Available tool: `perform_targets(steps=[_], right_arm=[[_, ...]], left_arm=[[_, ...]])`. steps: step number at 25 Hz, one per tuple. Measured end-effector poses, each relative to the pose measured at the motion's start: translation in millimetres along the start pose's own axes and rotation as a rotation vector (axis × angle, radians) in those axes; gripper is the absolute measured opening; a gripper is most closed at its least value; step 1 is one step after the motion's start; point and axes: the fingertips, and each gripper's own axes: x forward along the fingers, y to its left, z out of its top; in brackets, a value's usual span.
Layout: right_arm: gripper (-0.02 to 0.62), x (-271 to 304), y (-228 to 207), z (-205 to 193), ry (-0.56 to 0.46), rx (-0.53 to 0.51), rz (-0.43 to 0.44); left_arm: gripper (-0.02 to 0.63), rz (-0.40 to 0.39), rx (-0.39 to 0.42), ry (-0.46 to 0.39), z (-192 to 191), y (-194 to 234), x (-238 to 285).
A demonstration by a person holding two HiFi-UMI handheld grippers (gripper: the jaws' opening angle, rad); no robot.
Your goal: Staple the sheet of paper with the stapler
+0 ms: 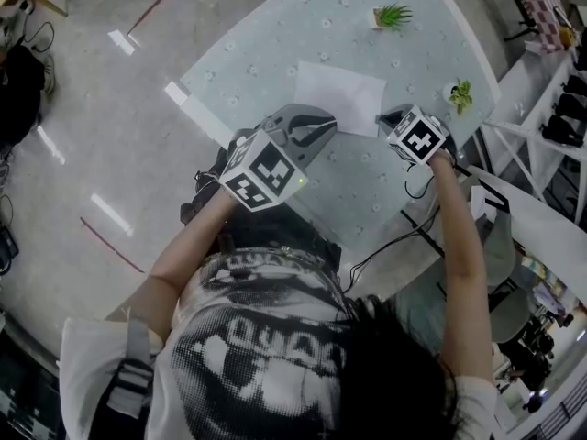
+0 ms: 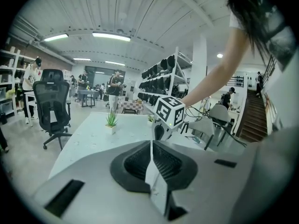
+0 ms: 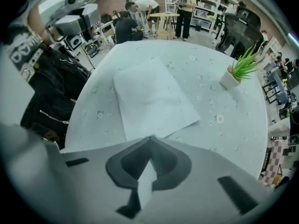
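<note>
The sheet of paper (image 1: 337, 94) is lying on the pale speckled table (image 1: 266, 53), roughly mid-table, and it isn't totally flat: there's a soft hump running through the middle.

The right gripper (image 3: 150, 139) points straight down at the sheet's right edge. Its jaws are pressed together and the tips sit right where the paper's edge is. Its own view is too tight at that spot to say whether it's actually nipping the paper or just sitting down on it, so that bit's unclear.

The left gripper (image 2: 152, 146) is over at the near-left side of the sheet, tilted a bit downward. Its jaws are closed up against each other too. It's aimed across toward the right one, whose marker cube (image 2: 169, 111) shows up pretty much dead ahead in the left gripper view.

There are also two small potted plants. One plant (image 1: 393, 15) is at the far side of the table, well apart from the sheet. The other plant (image 1: 459, 94) is by the right edge, near the right gripper.
</note>
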Motion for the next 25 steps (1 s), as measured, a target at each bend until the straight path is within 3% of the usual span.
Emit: perform_targets(steps=[8,14,25], right_arm=[[0.005,-5,1,-4,-0.092,0.046,-0.047],[0.003,-23,12,-7,-0.21,0.154,-0.148],[0.003,-52,85,15,-0.601,0.41,-0.28]], left_arm=[[0.012,0.0,0.056,0.013,13,-9,-17],[0.012,0.011,0.075,0.037,13,-23,-30],[0.012,0.028,0.146,0.039,19,-59,-43]])
